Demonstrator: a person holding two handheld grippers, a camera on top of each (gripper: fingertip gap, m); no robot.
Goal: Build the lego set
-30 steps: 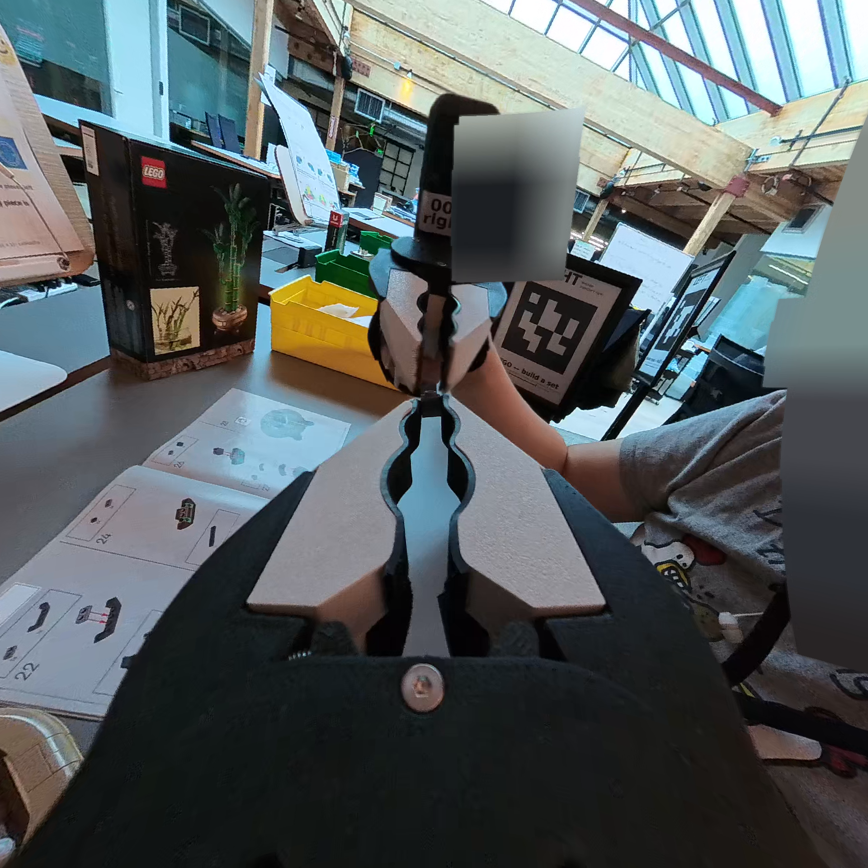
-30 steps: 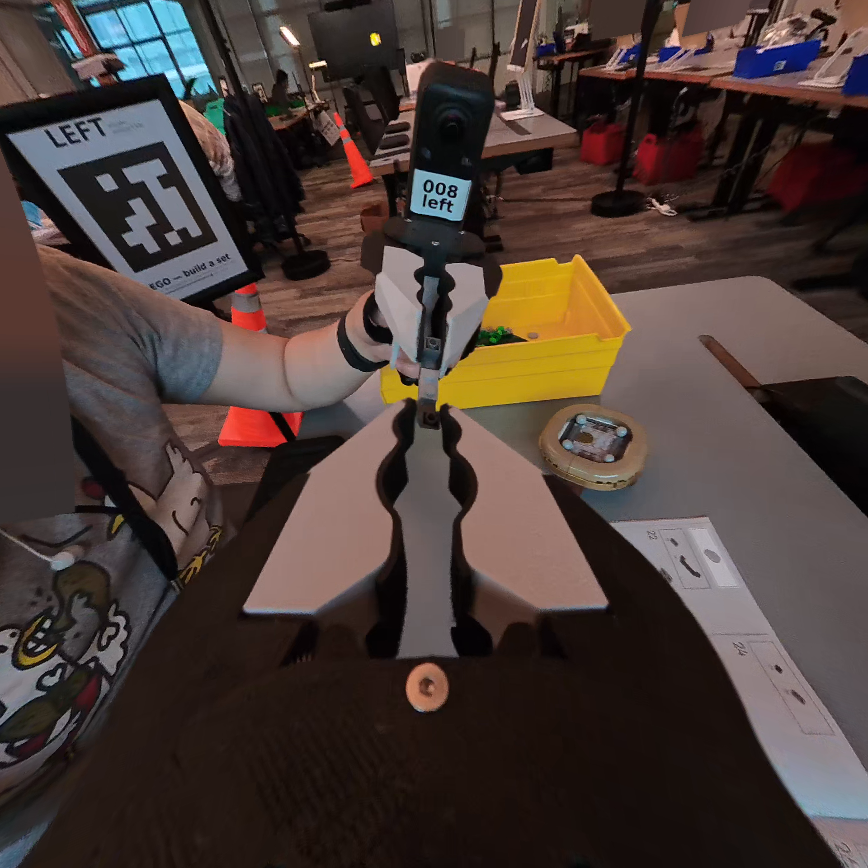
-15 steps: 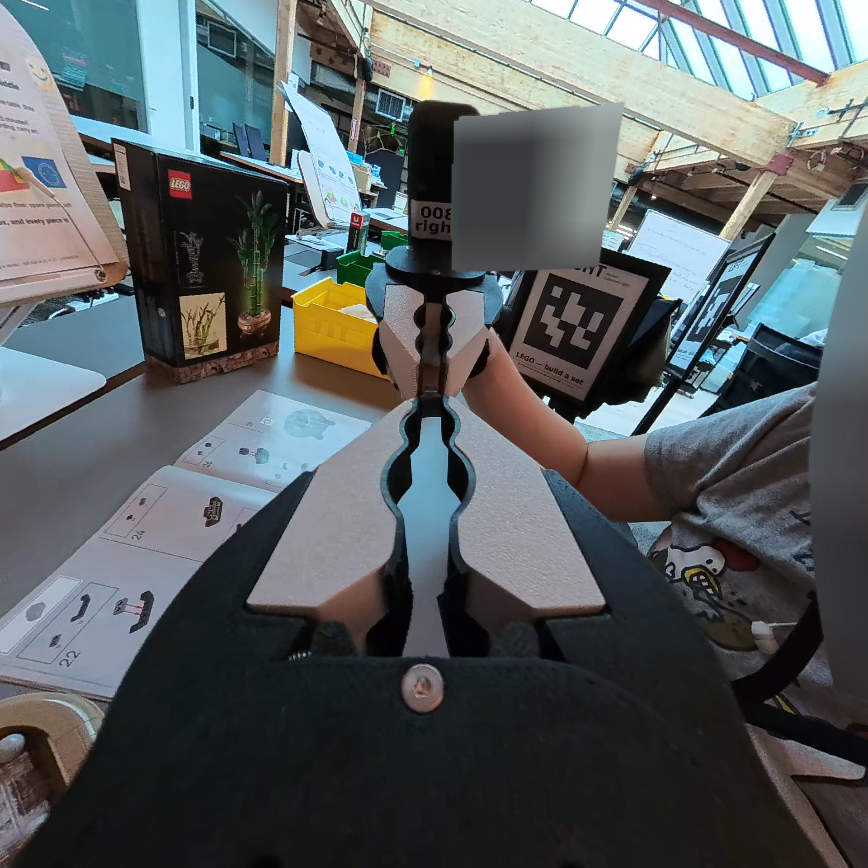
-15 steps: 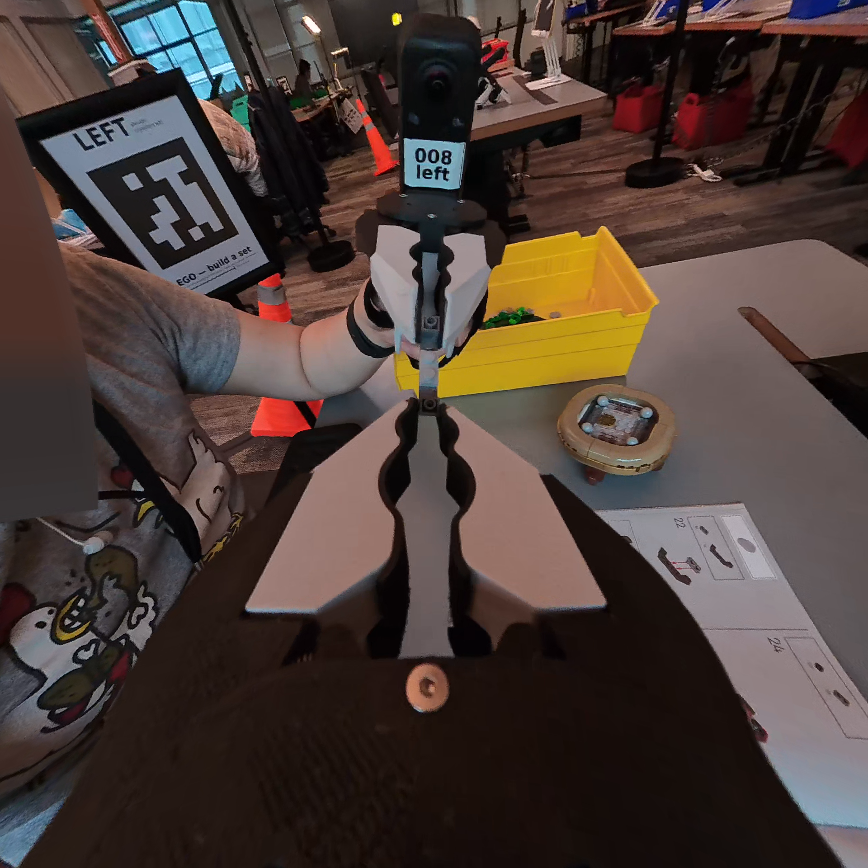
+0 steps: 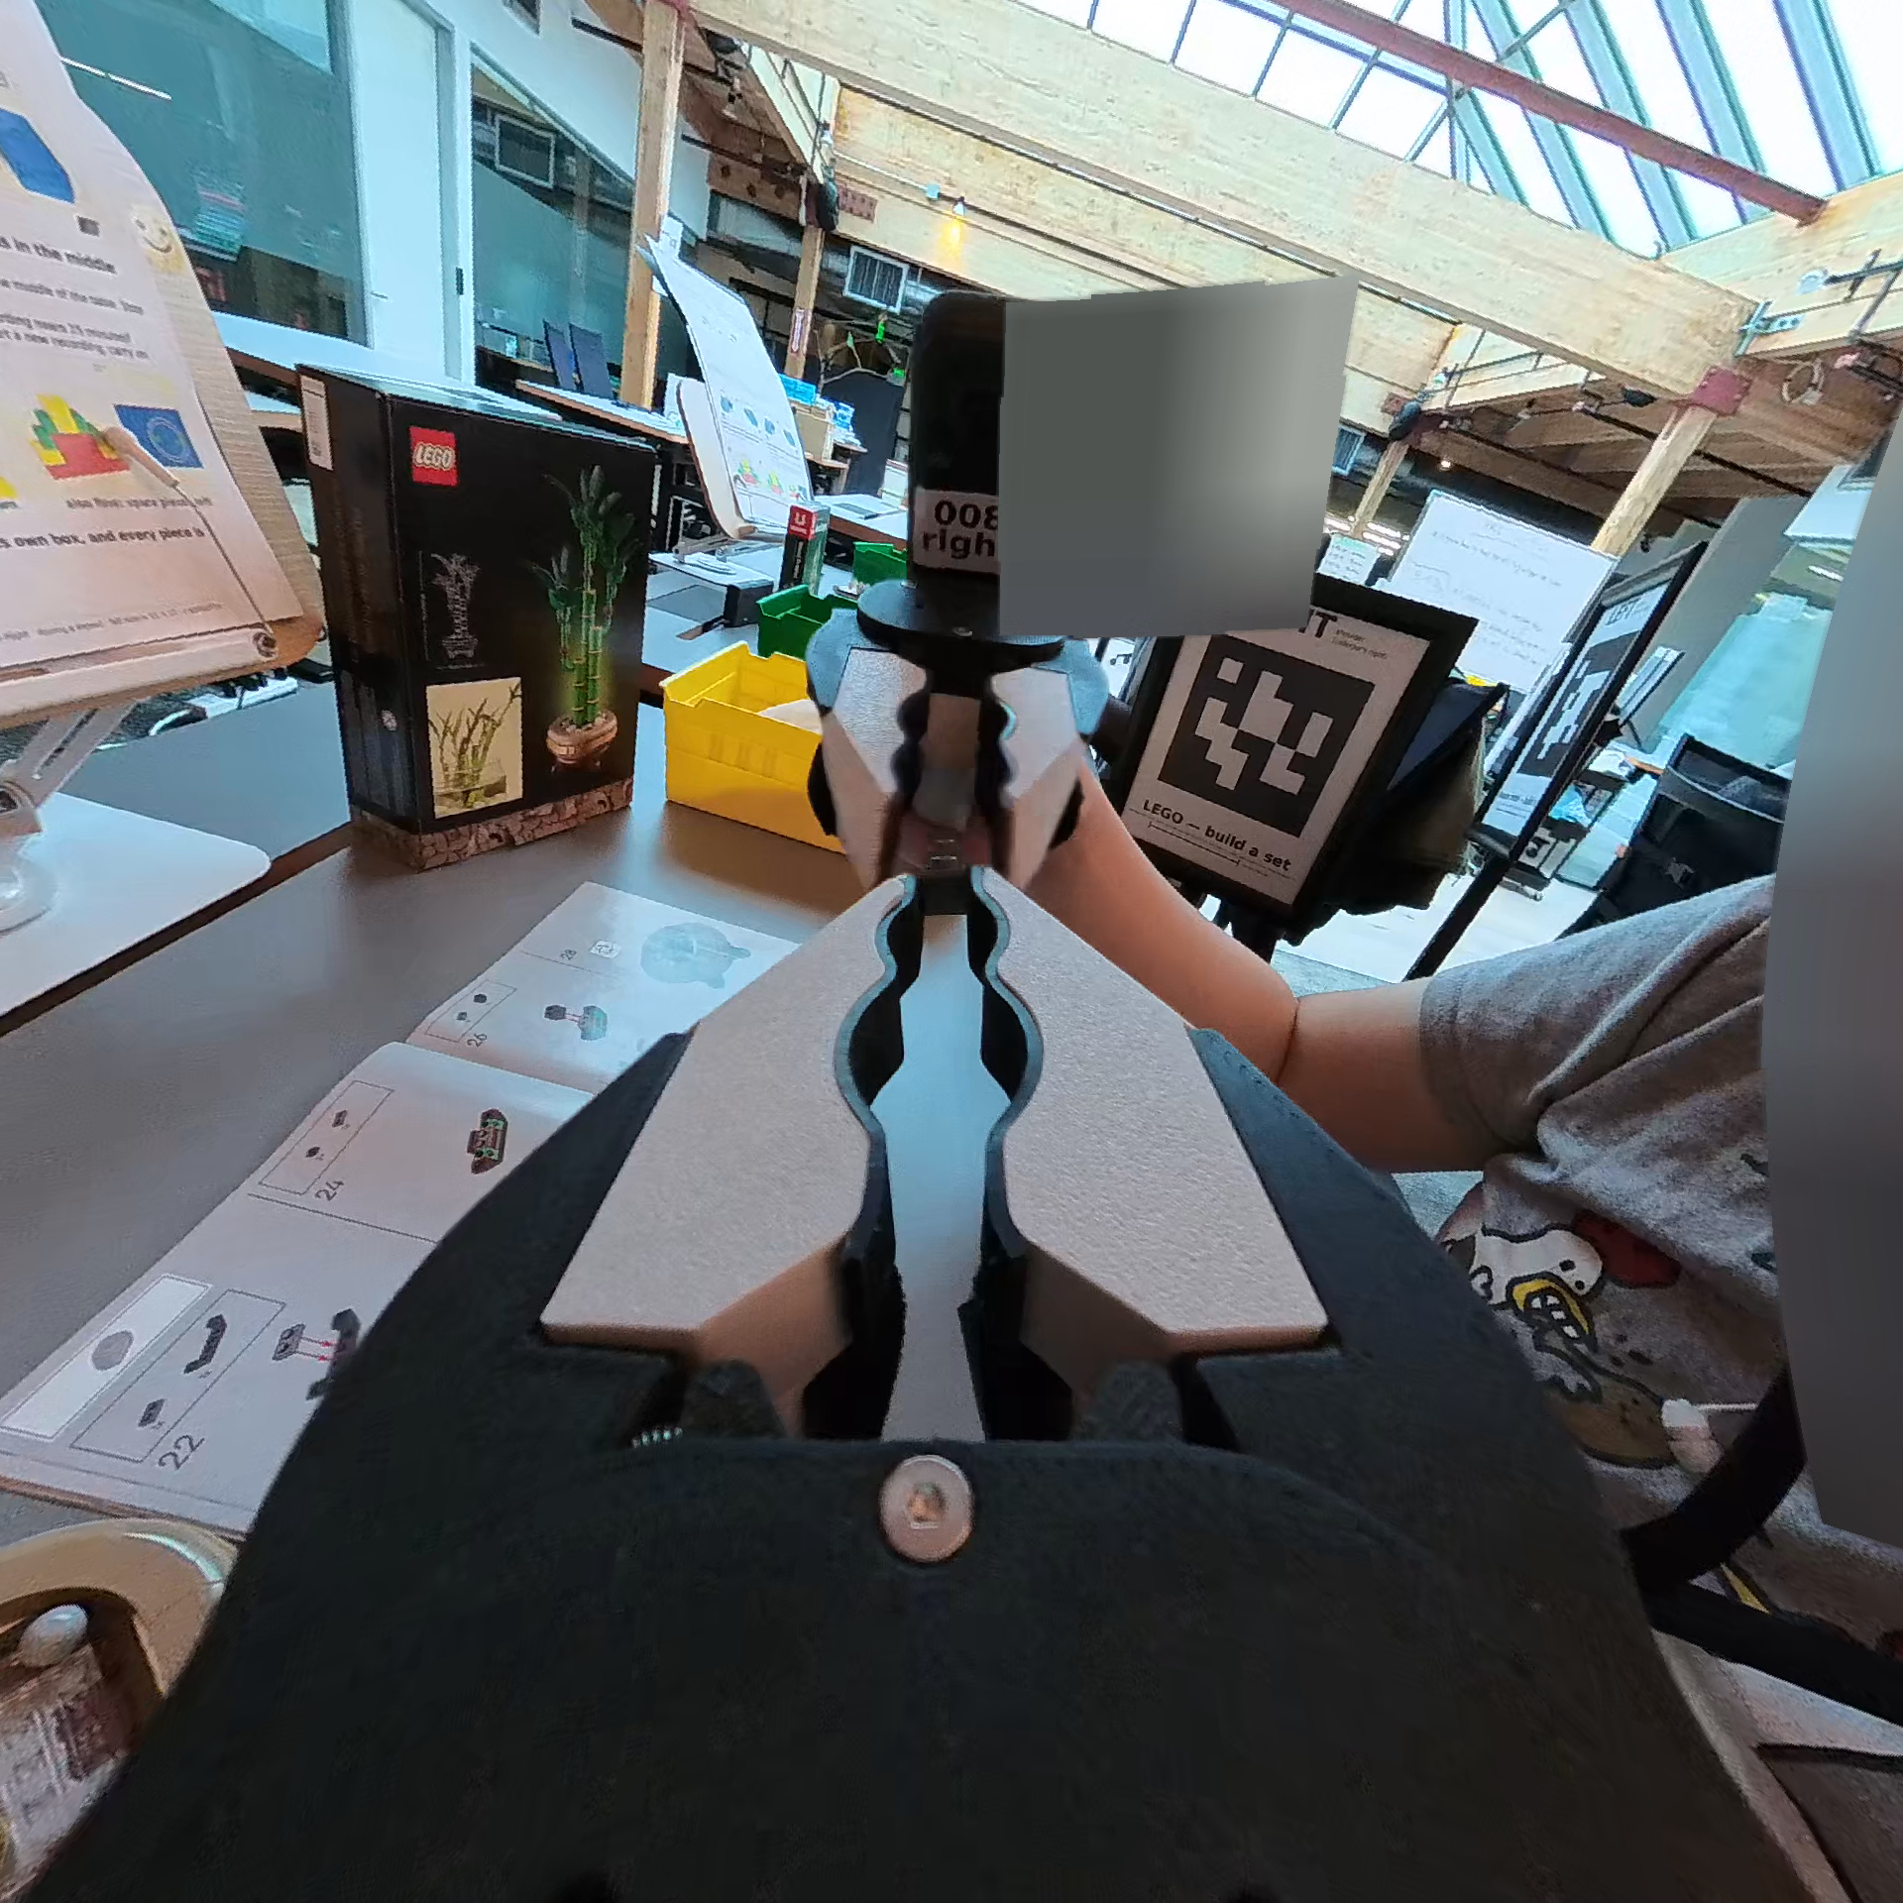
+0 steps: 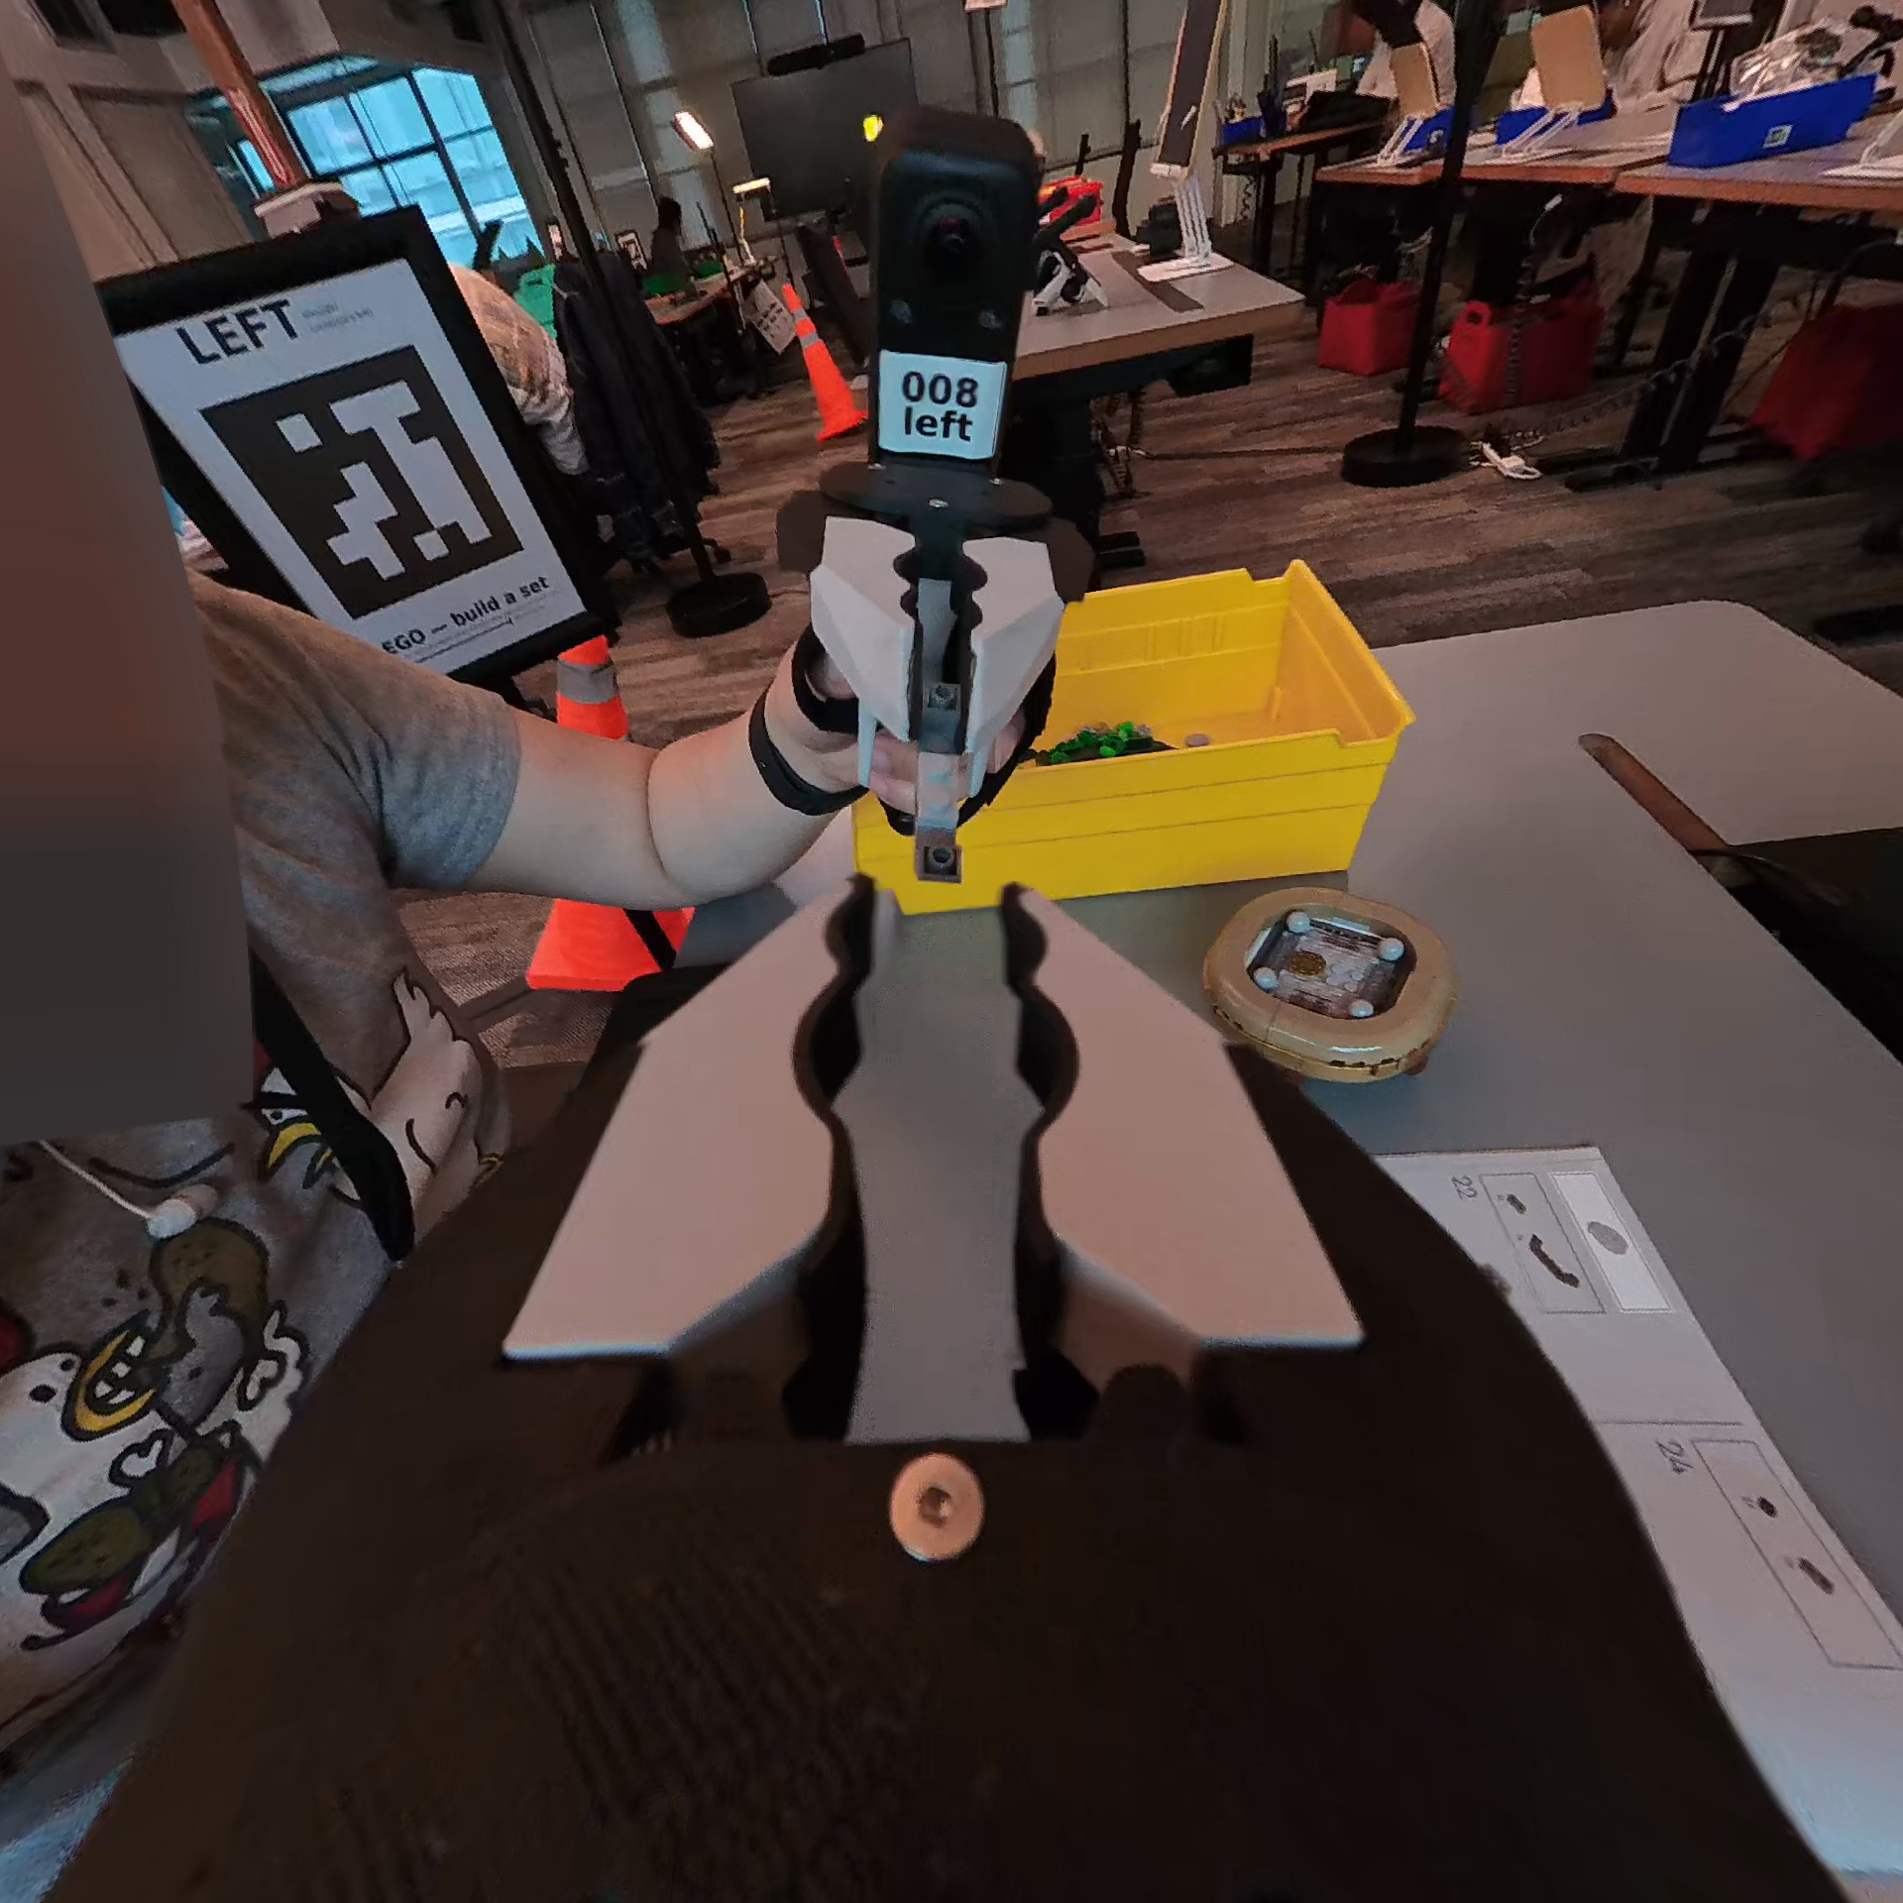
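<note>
**Holding a grey lego bar between two tongs, above the table**

From the side of the left tong, going from the left: a paper sheet on a stand [image 5: 124, 412], then the black lego box [image 5: 484, 638] standing upright on the dark table [image 5: 206, 978]. In front of the box the instruction booklet [image 5: 360, 1184] lies open and flat. Behind it is a yellow bin [image 5: 731, 752]. In the middle the left gripper [image 5: 942, 891] has its jaws almost together, clenched on a small dark part at the tips. Directly opposite, very near, is the right gripper [image 5: 942, 824], pointing back at it. To the right is a framed black-and-white marker sign [image 5: 1267, 741] and the person's grey sleeve [image 5: 1596, 1030].

From the side of the right tong, again from the left: another framed marker sign [image 6: 350, 453], an orange cone [image 6: 597, 927] on the floor, and the person's forearm [image 6: 638, 803]. The left gripper [image 6: 932, 752] grasps a thin grey lego bar [image 6: 935, 814], which sticks out past its tips. The free end of the bar is just in front of the right gripper [image 6: 937, 896], whose jaws stand apart, released, and touch nothing. Further right the yellow bin [image 6: 1184, 814] holds green pieces [image 6: 1102, 741]. Beside it a round tan lego base [image 6: 1328, 978] sits on the table, and the booklet [image 6: 1648, 1390] lies at the right edge.
</note>
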